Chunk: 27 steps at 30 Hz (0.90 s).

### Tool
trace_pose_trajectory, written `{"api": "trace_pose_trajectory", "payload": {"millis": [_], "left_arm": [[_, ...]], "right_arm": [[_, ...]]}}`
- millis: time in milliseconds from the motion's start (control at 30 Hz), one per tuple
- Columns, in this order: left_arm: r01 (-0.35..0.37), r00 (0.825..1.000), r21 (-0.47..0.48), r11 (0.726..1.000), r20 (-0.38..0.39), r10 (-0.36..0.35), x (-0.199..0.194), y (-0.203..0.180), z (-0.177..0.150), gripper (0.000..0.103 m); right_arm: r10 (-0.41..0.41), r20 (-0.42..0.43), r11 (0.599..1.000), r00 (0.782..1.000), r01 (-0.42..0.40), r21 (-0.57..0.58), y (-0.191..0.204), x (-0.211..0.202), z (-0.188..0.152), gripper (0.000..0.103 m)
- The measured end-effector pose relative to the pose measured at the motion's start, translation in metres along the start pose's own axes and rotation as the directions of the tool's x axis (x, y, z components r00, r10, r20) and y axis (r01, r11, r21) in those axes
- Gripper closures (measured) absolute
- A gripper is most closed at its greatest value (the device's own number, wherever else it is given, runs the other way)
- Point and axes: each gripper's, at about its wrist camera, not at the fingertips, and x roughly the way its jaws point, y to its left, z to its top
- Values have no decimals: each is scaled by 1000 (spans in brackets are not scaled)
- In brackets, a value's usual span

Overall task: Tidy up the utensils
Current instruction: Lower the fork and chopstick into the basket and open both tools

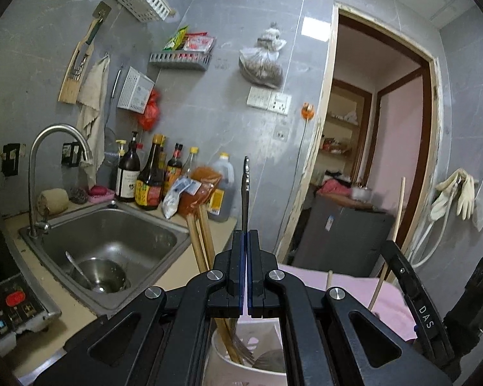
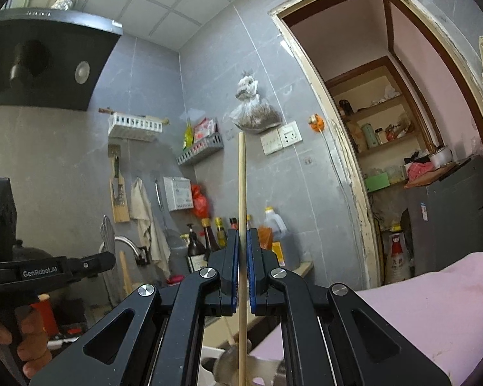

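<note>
In the left wrist view we see our left gripper (image 1: pixel 245 241) at lower centre, its black, blue-lined jaws pressed on a thin, flat metal utensil handle (image 1: pixel 245 189) that rises upright above them. Directly below it, at the bottom edge, sits a white plastic utensil holder (image 1: pixel 228 370) with a rounded rim; wooden chopsticks (image 1: pixel 200 241) and what look like fork tines stand in it, the chopsticks leaning left. A pink cloth (image 1: pixel 354 292) lies to its right. At the left of the frame a stainless sink (image 1: pixel 119 234) holds a shiny steel bowl (image 1: pixel 99 276).

In the right wrist view our right gripper (image 2: pixel 243 241) pinches a smooth, round, pale wooden stick (image 2: pixel 241 186), upright through the frame's centre; its lower end drops toward the holder's white rim (image 2: pixel 207 353), where a blurred metal utensil shows. The left gripper's black body (image 2: pixel 45 271) sits at the left edge.
</note>
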Motion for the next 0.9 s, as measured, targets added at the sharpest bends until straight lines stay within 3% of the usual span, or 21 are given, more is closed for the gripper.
{"api": "trace_pose_trajectory", "payload": {"millis": [267,500,633,767,800,900], "left_arm": [[18,999,12,1000,-42,-18,6,-10,-12,102],[71,995,-38,997,-67,-74,2,-7,-10,101],[70,996,-31,997,-60,-72,-3,-9,-11,97],[84,995,-45,995,-46,-86,-8,-8,-11,78],[92,995,-55,994,-42,-94,-10,-7,-10,78],[98,994,-68,993,-46,-102,-12,-7,-8,78]], "right_arm": [[-23,-40,999,999,21,-45,2,0,-10,100],[-35,-61,999,998,32,-41,2,-3,-11,98],[-43,-62,998,997,40,-42,4,-4,-10,96],[-46,-33,998,998,44,-47,7,-12,-2,86],[-46,-28,998,999,45,-49,8,-13,-1,81],[-57,-21,996,998,56,-70,13,-18,3,80]]}}
